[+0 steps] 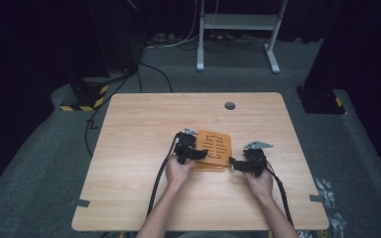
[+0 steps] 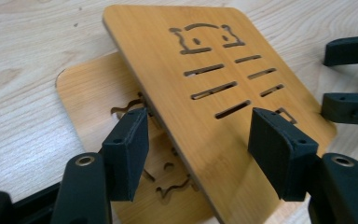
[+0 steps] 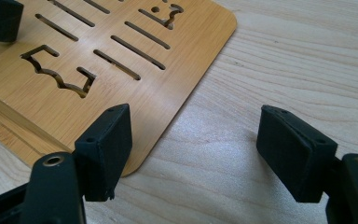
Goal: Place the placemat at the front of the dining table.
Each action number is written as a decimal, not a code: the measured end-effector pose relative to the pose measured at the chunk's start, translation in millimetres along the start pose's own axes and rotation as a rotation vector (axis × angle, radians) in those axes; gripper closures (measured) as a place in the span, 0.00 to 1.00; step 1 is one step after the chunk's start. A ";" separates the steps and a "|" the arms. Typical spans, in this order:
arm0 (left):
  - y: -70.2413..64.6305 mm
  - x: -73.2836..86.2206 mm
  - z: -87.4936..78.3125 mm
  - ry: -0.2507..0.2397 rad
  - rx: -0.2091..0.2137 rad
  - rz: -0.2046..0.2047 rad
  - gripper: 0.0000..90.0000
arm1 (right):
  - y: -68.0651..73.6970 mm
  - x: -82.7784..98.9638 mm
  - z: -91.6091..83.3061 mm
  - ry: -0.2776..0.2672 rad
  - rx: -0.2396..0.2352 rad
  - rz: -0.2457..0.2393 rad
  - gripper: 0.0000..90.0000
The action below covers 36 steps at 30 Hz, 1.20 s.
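Two bamboo boards lying stacked near the middle of the wooden table (image 1: 144, 124), just short of the round grey grommet (image 1: 229, 105). Upper board (image 2: 214, 84), tilted and skewed, resting across lower board (image 2: 93, 98); slot cut-outs and a face-like cut-out showing on the upper board, wavy cut-outs on the lower one partly hidden beneath it. Near corner of the upper board running out of the bottom edge in the left gripper view.

Left gripper (image 2: 209, 149) reaching at the near-left edge of the boards, jaws standing fairly wide and straddling the raised edge of the upper board, pads not pressing on it. Contact between the left pad and the lower board being hard to make out.

Right gripper (image 3: 196, 149) hovering just right of the boards, jaws apart with bare table between them; left pad sitting over the rounded corner of the upper board, touching or not being impossible to tell.
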<state>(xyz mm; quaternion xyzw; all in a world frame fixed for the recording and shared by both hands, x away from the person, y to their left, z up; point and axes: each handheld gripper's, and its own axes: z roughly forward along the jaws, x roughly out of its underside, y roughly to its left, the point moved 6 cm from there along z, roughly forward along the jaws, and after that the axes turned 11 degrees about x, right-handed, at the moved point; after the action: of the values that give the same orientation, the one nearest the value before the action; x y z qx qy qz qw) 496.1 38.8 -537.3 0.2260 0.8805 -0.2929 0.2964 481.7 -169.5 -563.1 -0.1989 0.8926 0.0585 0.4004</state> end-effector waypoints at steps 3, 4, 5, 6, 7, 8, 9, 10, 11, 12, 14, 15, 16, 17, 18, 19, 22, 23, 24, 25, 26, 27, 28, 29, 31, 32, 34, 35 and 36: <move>-0.7 0.7 3.3 0.000 0.030 -0.018 0.42 | 0.0 0.0 0.1 -0.001 0.001 0.001 0.29; -1.2 0.9 4.2 0.000 0.035 -0.021 0.42 | -0.1 0.1 -0.3 0.003 -0.003 -0.001 0.29; -2.6 1.0 5.5 0.002 0.042 -0.021 0.42 | 0.0 0.0 0.1 -0.001 0.000 0.000 0.29; -4.3 1.0 6.9 0.003 0.036 -0.015 0.41 | 0.0 0.0 0.0 0.000 0.000 0.000 0.29; -4.6 0.9 6.9 0.002 0.034 -0.014 0.41 | 0.1 0.2 -0.4 0.005 -0.002 0.001 0.30; -4.6 0.9 6.9 0.002 0.034 -0.014 0.41 | 0.1 0.2 -0.4 0.005 -0.002 0.001 0.30; -5.5 1.0 6.1 0.003 0.034 -0.011 0.41 | 0.0 0.1 -0.2 0.002 -0.001 0.002 0.30; -5.5 1.0 6.1 0.003 0.034 -0.011 0.41 | 0.0 0.1 -0.2 0.002 -0.001 0.002 0.30; -6.9 0.8 4.7 0.001 0.033 -0.007 0.41 | 0.1 0.1 -0.2 0.002 -0.001 0.004 0.30; -9.2 -0.2 2.0 -0.006 0.036 0.004 0.41 | 0.1 0.1 -0.2 0.002 -0.004 0.008 0.30; -10.6 -1.1 0.3 -0.014 0.039 0.012 0.42 | -0.1 0.2 -0.3 0.004 -0.005 0.010 0.30; -13.6 -3.3 -3.1 -0.031 0.045 0.022 0.43 | -0.8 -0.2 -0.2 -0.001 -0.007 0.016 0.30; -13.6 -3.3 -3.1 -0.031 0.045 0.022 0.43 | -1.2 0.1 -0.5 0.002 -0.011 0.015 0.30; -16.6 -5.2 -5.8 -0.047 0.054 0.026 0.44 | -1.7 0.1 -0.6 0.002 -0.013 0.015 0.30; -16.6 -5.2 -5.8 -0.047 0.054 0.026 0.44 | -1.7 0.1 -0.6 0.002 -0.013 0.015 0.30; -17.1 -6.2 -7.1 -0.049 0.057 0.040 0.44 | -1.9 -0.1 0.0 -0.005 -0.009 0.019 0.30; -20.4 -7.4 -8.6 -0.057 0.055 0.035 0.45 | -2.3 -0.1 -0.3 -0.003 -0.011 0.025 0.30; -21.3 -7.8 -8.9 -0.061 0.056 0.034 0.45 | -2.5 -0.1 -0.4 -0.004 -0.009 0.025 0.30; -21.9 -8.2 -9.5 -0.062 0.055 0.039 0.45 | -2.5 -0.1 -0.4 -0.004 -0.009 0.025 0.30; -21.9 -8.2 -9.5 -0.062 0.055 0.039 0.45 | -2.5 -0.1 -0.4 -0.004 -0.009 0.025 0.30; -22.5 -8.6 -9.9 -0.064 0.057 0.047 0.45 | -2.4 -0.1 -0.4 -0.004 -0.009 0.027 0.30; -24.0 -8.9 -10.6 -0.067 0.054 0.047 0.44 | -2.5 -0.1 -0.5 -0.003 -0.009 0.029 0.30; -24.0 -8.9 -10.6 -0.067 0.054 0.047 0.45 | -2.5 -0.1 -0.5 -0.003 -0.009 0.029 0.30; -25.0 -9.2 -11.2 -0.069 0.053 0.047 0.45 | -2.6 -0.1 -0.5 -0.004 -0.008 0.029 0.30; -26.5 -10.0 -11.8 -0.074 0.053 0.047 0.45 | -2.6 -0.1 -0.6 -0.006 -0.008 0.029 0.30; -27.3 -10.5 -12.2 -0.077 0.052 0.047 0.45 | -2.5 0.0 -0.8 -0.004 -0.010 0.030 0.31; -28.8 -11.6 -12.6 -0.081 0.058 0.051 0.45 | -3.1 -0.1 -0.7 -0.009 -0.008 0.025 0.31; -30.0 -12.3 -12.8 -0.085 0.059 0.051 0.45 | -2.6 -0.2 -0.8 -0.008 -0.009 0.032 0.31; -31.2 -13.0 -13.0 -0.087 0.063 0.050 0.45 | -2.4 -0.1 -1.0 -0.009 -0.009 0.033 0.31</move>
<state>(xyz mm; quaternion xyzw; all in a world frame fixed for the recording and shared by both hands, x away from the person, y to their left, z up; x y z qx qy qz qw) 482.6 21.7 -508.4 0.2443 0.8512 -0.3223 0.3344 481.9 -171.9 -562.2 -0.1858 0.8937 0.0698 0.4023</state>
